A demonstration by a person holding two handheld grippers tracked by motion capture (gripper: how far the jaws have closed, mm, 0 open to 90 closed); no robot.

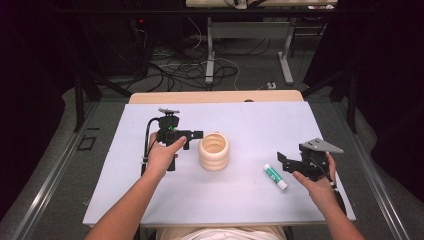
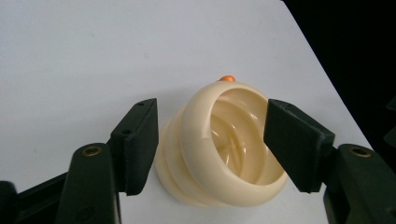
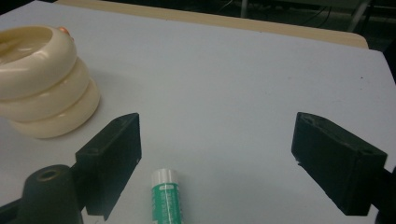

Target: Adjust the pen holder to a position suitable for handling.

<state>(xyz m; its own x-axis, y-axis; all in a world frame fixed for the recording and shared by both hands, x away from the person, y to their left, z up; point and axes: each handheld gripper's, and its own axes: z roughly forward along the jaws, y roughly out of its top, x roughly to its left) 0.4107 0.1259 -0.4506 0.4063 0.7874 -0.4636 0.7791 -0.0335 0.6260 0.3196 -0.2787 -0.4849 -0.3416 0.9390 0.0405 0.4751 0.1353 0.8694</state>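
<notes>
While the left tool (image 1: 196, 134) hovers just left of the cup (image 1: 214, 151), its jaws stand wide apart and grip nothing. Seen in the left gripper view, the left tool (image 2: 211, 144) frames the cup (image 2: 219, 149): one jaw sits outside the ribbed wall, the other is in front of the far side of the rim, and whether either touches I cannot tell. The cup is cream, ringed in three bulges, upright on the white desk (image 1: 240, 195) near its middle, and open at the top. A small orange thing (image 2: 227, 78) shows just behind its rim; what it is I cannot tell.

The right tool (image 1: 281, 160) is held above the desk toward the right edge, with its jaws also spread wide and nothing between them. A glue stick (image 1: 275, 177), green with a white cap, lies flat on the desk just left of that tool and well to the right of the cup. In the right gripper view the right tool (image 3: 215, 158) looks across the desk, the glue stick (image 3: 165, 198) lying near the left jaw with its cap pointing away, and the cup (image 3: 44, 81) standing farther off at the left.

A hand (image 1: 162, 155) holds the left tool and another hand (image 1: 317, 182) holds the right.
</notes>
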